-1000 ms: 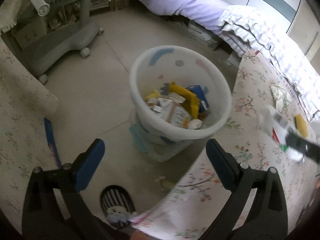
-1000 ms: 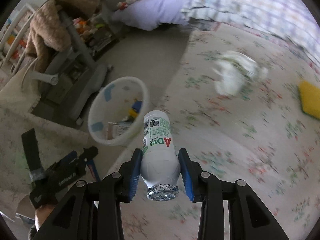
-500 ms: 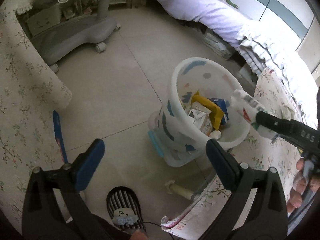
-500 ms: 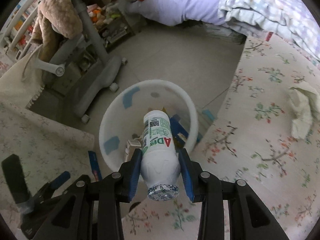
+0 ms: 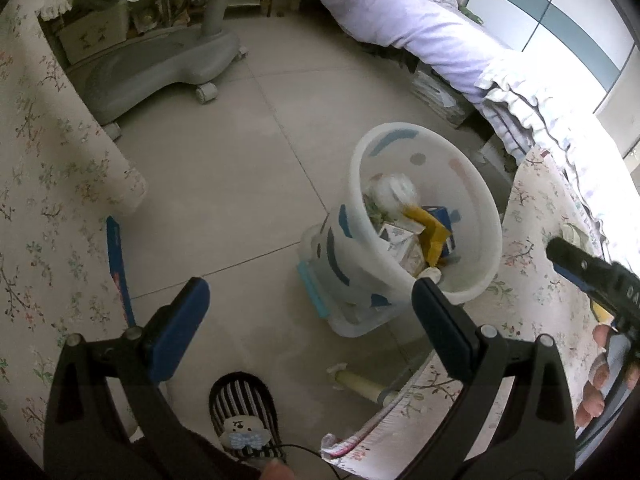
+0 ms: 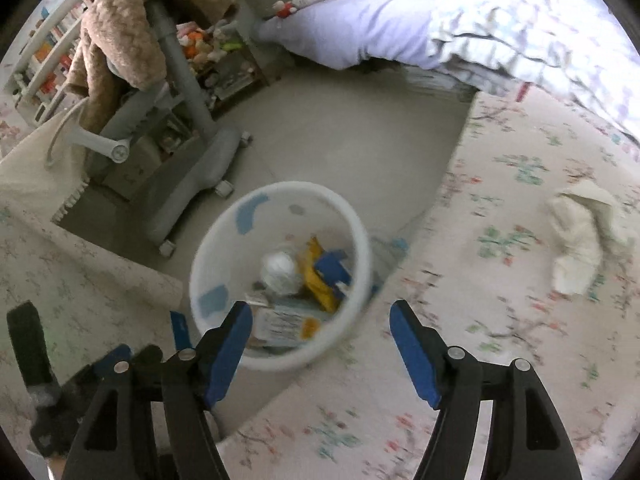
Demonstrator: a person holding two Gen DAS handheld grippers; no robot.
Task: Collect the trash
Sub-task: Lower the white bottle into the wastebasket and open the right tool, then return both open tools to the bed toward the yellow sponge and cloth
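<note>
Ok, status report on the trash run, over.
Right tool open, jaws just opened, nothing between them. Left tool open, empty. White bottle in the bin. Crumpled tissue still on the floral cloth, path clear.

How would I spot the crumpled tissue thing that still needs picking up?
Look at the flowery cloth spread beside the white bin. The crumpled tissue lies alone on it, away from the bin. It is plain cream and lumpy, while the cloth around it is flat with flowers.
</note>
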